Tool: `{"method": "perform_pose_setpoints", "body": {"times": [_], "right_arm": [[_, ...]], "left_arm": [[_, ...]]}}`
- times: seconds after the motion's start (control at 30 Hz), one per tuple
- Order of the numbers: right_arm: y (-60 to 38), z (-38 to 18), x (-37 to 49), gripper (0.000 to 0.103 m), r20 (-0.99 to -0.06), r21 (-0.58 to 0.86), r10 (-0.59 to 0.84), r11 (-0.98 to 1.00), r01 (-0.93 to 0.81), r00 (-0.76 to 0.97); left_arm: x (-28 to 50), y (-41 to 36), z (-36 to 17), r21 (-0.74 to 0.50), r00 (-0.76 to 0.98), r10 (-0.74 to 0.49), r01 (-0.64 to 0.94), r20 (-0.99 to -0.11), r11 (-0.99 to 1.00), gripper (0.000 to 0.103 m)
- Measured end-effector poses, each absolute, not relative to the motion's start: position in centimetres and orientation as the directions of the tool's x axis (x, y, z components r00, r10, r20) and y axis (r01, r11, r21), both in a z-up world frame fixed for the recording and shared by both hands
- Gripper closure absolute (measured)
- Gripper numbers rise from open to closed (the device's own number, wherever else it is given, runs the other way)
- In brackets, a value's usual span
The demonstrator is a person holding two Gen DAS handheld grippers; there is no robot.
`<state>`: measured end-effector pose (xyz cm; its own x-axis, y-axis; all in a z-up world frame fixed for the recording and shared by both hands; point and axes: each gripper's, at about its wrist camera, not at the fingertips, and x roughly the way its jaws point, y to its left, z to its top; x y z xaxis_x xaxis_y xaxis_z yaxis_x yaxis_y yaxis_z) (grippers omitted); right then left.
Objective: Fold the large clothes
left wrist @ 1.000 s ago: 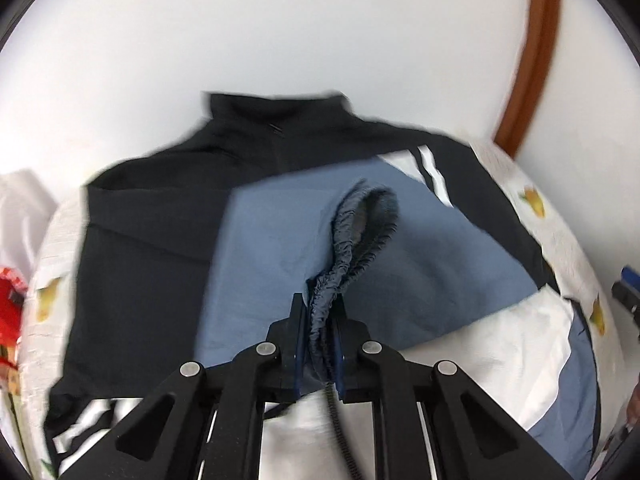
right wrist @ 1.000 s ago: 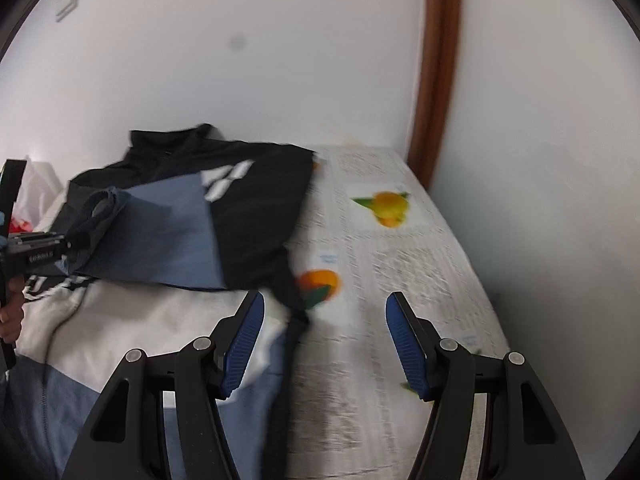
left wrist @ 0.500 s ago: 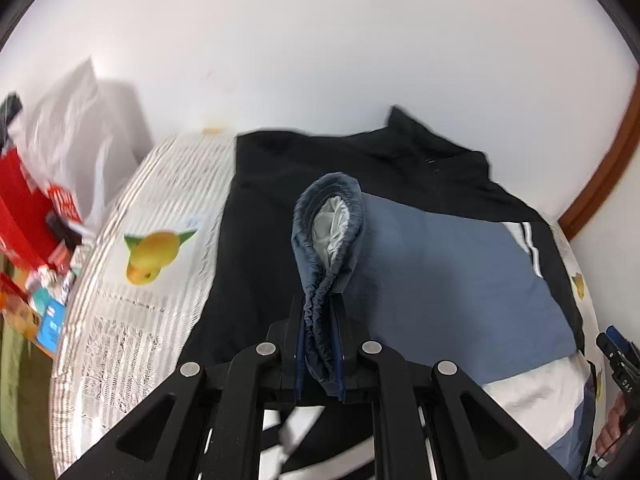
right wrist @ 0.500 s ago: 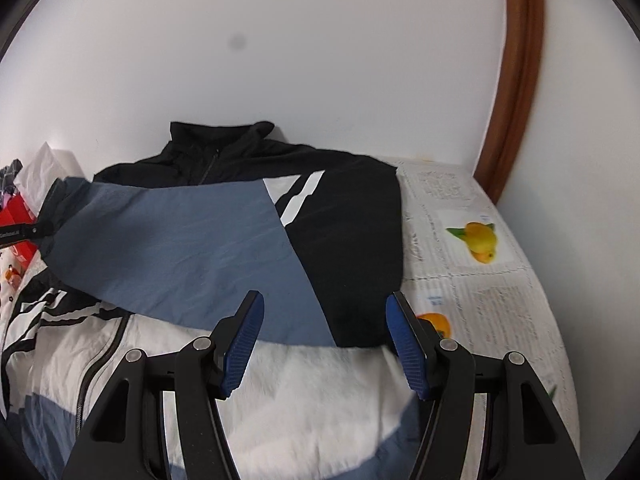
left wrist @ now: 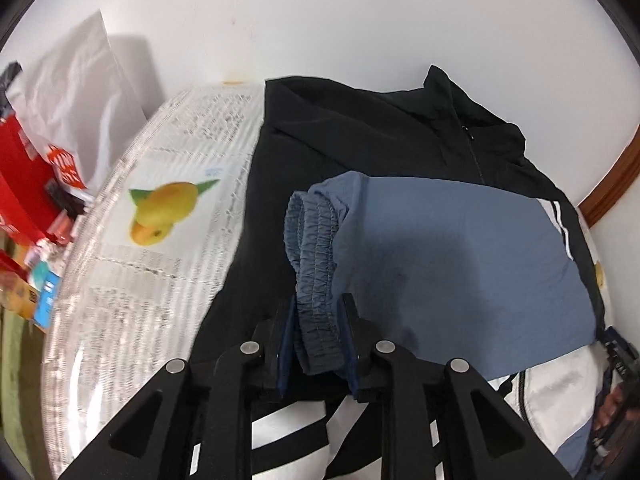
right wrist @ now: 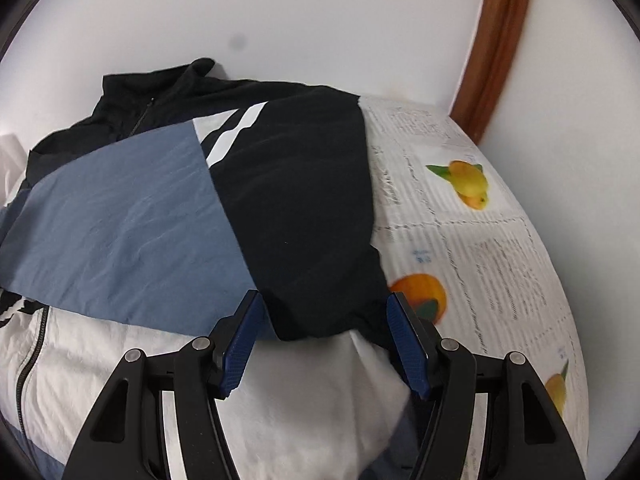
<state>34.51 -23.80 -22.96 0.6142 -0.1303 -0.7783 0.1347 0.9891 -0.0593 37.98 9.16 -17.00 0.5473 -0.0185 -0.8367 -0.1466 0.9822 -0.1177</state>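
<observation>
While the left claw [left wrist: 316,336] points down at the jacket [left wrist: 400,152], its jaws are opening, with the blue elastic cuff [left wrist: 316,240] of the sleeve [left wrist: 452,248] between the pads; whether they press on it, cannot tell. That sleeve lies folded across the jacket's black chest, cuff end toward 9 o'clock in the left wrist view, collar at 1 o'clock. Jacket lies flat on the table [left wrist: 160,240], which has a fruit-print newspaper cover. White bag [left wrist: 76,92] and red packaging [left wrist: 24,184] at 9–10 o'clock by the table edge.

Right claw [right wrist: 324,340] stands wide apart, holding nothing, jaws either side of the black shoulder fold [right wrist: 304,240] where it meets the white panel [right wrist: 280,392]. Brown door frame [right wrist: 496,40] at 1 o'clock in the right view. Right claw also visible at 4 o'clock in the left view, with fingers on it.
</observation>
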Motion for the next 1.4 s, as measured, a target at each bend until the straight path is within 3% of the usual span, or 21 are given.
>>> {"method": "perform_pose_setpoints", "body": {"times": [0.33, 0.47, 0.63, 0.77, 1.03, 1.37, 1.4], "right_arm": [[-24.9, -19.9, 28.7, 0.04, -0.757, -0.042, -0.128, 0.988, 0.147, 0.641], [-24.9, -19.5, 25.3, 0.036, -0.749, -0.041, -0.128, 0.988, 0.147, 0.65], [-25.1, -20.6, 21.0, 0.032, -0.765, -0.008, -0.098, 0.99, 0.143, 0.637], [-24.9, -22.3, 18.0, 0.032, -0.781, -0.024, -0.108, 0.989, 0.143, 0.615], [-24.6, -25.5, 13.9, 0.033, -0.802, 0.042, -0.045, 0.99, 0.132, 0.595], [-23.4, -26.3, 11.8, 0.048, -0.766, 0.025, -0.063, 0.991, 0.128, 0.64], [-23.4, -26.3, 11.7, 0.053, -0.762, 0.026, -0.064, 0.991, 0.129, 0.644]], "left_arm": [[32.9, 11.1, -14.5, -0.106, 0.569, -0.001, -0.151, -0.822, 0.983, 0.08], [30.1, 11.6, -14.3, -0.112, 0.579, -0.009, -0.141, -0.815, 0.984, 0.059], [25.9, 12.1, -15.1, -0.112, 0.567, -0.019, -0.13, -0.823, 0.985, 0.053], [22.7, 12.9, -16.3, -0.108, 0.561, -0.009, -0.143, -0.828, 0.984, 0.041], [17.4, 13.6, -19.6, -0.157, 0.524, -0.067, -0.129, -0.849, 0.979, 0.04], [14.2, 9.9, -20.1, -0.027, 0.566, 0.018, -0.071, -0.824, 0.997, 0.04], [14.1, 9.6, -20.1, -0.01, 0.566, 0.03, -0.067, -0.824, 0.998, 0.04]]}}
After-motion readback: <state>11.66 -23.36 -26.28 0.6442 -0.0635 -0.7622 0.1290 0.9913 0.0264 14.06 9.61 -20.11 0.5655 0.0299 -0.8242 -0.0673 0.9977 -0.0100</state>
